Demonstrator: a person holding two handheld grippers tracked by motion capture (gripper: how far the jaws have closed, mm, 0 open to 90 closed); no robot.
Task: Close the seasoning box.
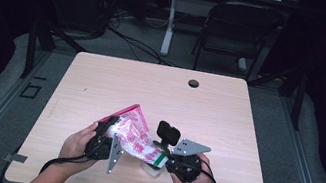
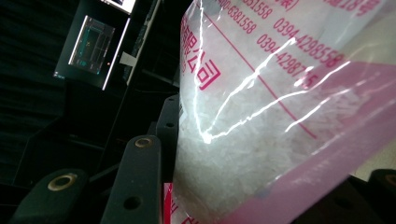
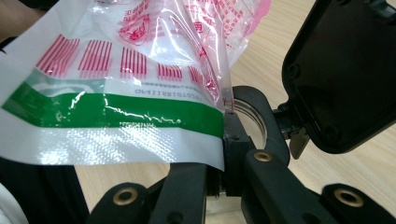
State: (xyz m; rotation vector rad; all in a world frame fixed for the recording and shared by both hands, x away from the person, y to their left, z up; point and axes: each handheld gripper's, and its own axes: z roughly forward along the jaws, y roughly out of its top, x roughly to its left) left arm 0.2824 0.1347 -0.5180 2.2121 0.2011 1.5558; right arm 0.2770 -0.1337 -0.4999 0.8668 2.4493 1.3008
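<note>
High view: the left gripper (image 1: 103,143) and right gripper (image 1: 174,160) hold a plastic bag (image 1: 135,137) between them above the table (image 1: 226,123), near its front edge; the far half lies bare.

Left gripper view: jaws half open, clamped on the bag's (image 2: 261,116) granule-filled body.

Right gripper view: jaws closed on the bag's (image 3: 116,116) green-striped end, over a jar (image 3: 250,114).

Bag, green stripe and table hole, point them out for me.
bag (image 1: 135,138), high view, on its clear middle
green stripe (image 3: 116,112), right gripper view, on the band's middle
table hole (image 1: 194,83), high view, on the opening
</note>
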